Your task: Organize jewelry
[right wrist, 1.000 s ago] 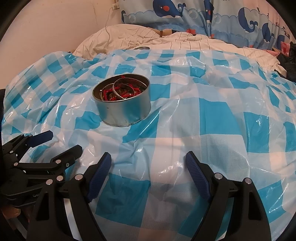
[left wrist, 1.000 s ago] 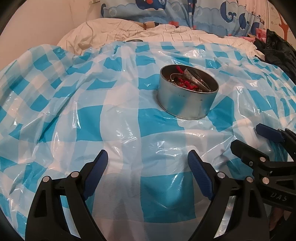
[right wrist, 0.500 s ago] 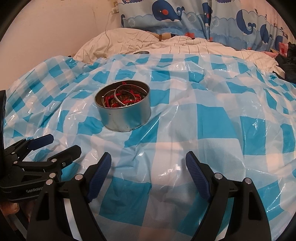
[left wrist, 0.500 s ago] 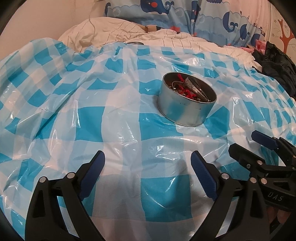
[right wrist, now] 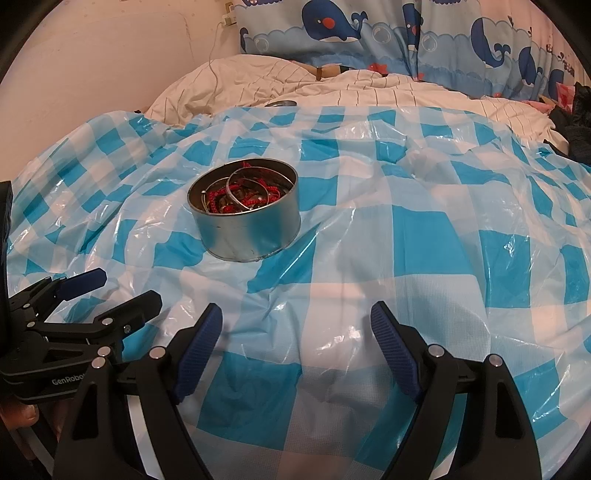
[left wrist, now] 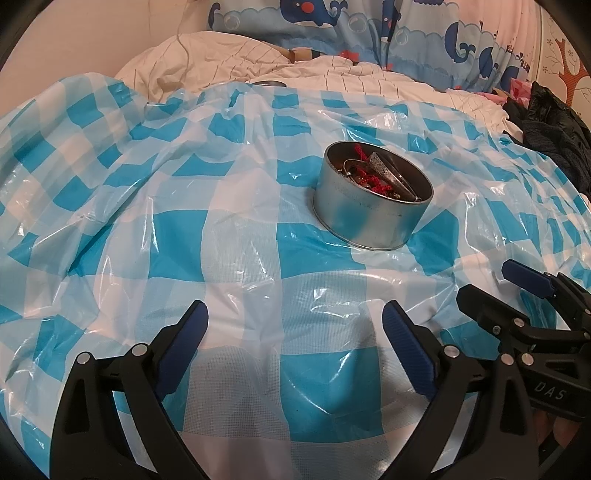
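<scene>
A round metal tin (left wrist: 369, 218) stands on a blue-and-white checked plastic sheet (left wrist: 177, 236). It holds red cord bracelets (right wrist: 225, 197) and silver bangles (right wrist: 245, 190); a silver piece (left wrist: 384, 168) leans inside. The tin also shows in the right wrist view (right wrist: 247, 230). My left gripper (left wrist: 295, 325) is open and empty, well short of the tin. My right gripper (right wrist: 296, 321) is open and empty, near and right of the tin. Each gripper shows at the edge of the other's view, the right one (left wrist: 491, 284) and the left one (right wrist: 118, 284).
The sheet (right wrist: 424, 240) lies over a bed with a cream striped duvet (right wrist: 332, 88) behind it. Whale-print fabric (right wrist: 369, 33) hangs at the back. Dark clothing (left wrist: 546, 129) lies at the right. A small dark round object (right wrist: 282, 103) sits at the sheet's far edge.
Both grippers have pulled back and risen a little, so the tin sits farther off in both views. Both stay open and empty.
</scene>
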`<state>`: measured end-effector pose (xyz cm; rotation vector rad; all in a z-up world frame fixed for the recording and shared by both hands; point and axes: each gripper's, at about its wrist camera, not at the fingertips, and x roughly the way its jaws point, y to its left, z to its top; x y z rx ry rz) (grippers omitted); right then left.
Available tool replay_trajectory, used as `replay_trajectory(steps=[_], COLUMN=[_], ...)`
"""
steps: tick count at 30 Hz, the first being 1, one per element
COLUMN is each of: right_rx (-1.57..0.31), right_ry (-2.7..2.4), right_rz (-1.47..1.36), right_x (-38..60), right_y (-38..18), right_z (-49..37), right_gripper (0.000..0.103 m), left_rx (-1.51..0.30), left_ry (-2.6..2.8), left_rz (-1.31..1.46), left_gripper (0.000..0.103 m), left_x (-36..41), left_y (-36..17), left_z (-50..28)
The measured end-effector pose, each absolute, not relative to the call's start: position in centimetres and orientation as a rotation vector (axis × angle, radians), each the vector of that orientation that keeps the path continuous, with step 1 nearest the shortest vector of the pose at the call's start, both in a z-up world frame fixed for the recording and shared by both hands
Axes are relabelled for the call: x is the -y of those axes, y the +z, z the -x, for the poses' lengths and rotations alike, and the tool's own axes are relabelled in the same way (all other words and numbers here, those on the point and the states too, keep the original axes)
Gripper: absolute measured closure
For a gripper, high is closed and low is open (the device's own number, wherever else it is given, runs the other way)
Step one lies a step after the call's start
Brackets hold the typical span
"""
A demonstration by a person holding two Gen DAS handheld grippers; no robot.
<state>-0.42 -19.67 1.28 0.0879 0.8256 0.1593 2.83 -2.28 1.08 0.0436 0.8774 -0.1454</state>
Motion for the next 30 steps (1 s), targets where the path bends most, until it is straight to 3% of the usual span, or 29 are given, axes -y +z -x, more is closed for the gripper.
replay_trajectory(steps=[30], right_rx=[-0.828], right_ry=[0.159], right_rz=[-0.088], right_x=[19.71], right_y=[1.26], right_z=[0.34], right_gripper=[0.024], left_rx=[-0.892], left_ry=[-0.144], left_rz=[-0.043], left_gripper=[0.009], left_x=[2.17], left_y=[0.65], left_z=[-3.01])
